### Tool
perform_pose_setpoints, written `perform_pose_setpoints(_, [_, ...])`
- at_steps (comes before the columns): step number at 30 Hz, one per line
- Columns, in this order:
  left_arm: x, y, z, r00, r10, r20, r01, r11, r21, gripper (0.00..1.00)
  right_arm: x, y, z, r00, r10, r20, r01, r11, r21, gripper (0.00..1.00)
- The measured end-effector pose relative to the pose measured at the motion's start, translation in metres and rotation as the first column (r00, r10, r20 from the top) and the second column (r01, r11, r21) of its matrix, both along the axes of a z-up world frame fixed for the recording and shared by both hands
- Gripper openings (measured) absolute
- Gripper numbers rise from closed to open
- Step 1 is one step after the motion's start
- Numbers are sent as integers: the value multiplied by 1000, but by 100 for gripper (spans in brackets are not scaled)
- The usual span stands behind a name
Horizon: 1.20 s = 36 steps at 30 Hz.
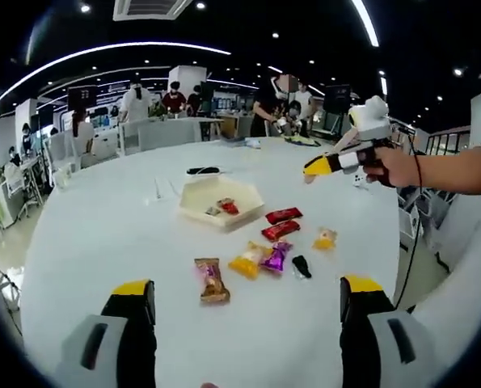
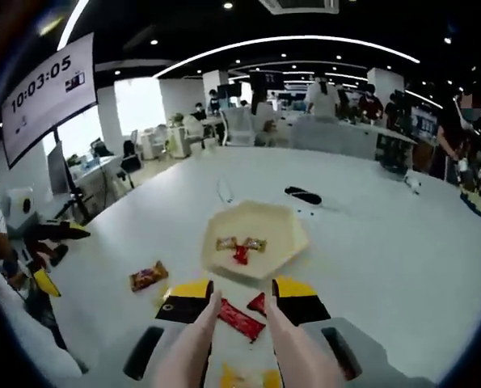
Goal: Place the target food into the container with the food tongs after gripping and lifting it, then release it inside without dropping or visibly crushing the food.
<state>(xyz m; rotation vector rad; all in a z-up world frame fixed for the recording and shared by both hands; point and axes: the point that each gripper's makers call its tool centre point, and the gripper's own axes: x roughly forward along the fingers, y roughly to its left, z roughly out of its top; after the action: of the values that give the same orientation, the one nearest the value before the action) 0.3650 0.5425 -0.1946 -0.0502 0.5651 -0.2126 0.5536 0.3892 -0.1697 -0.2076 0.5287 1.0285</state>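
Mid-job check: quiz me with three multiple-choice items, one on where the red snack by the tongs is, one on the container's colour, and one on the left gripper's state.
1. Where is the long red snack nearest the food tongs?
A. In the container
B. On the table, between the tong tips
C. Held in the left gripper

2. What colour is the hexagonal container?
A. Cream
B. Blue
C. Black

3. How do the left gripper jaws stand?
A. Shut on a sweet
B. Open, holding nothing
C. Shut on the tongs

Answers:
1. B, it lies on the white table, short of the container.
2. A, its rim and floor are cream.
3. B, the jaws stand wide apart.
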Motion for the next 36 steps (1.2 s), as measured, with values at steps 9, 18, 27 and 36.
perform_pose_setpoints(9, [10, -15, -7, 1000, -13, -5, 13, 999, -52, 94, -15, -34, -10, 996, -90, -21, 89, 996, -29, 28])
perform_pose_setpoints(18, [35, -35, 3, 1000, -4, 18, 5, 998, -65, 94, -11, -56, -11, 998, -65, 4, 65, 997, -36, 28])
perform_pose_setpoints(27, [37, -42, 14, 982, 188, -2, -188, 980, -65, 94, -13, -70, -21, 999, 30, -31, -30, 1000, 7, 28])
perform_pose_setpoints(36, [26, -63, 15, 944, 330, -7, -330, 943, -50, 96, -25, -68, -49, 977, 188, -98, -183, 982, 51, 28])
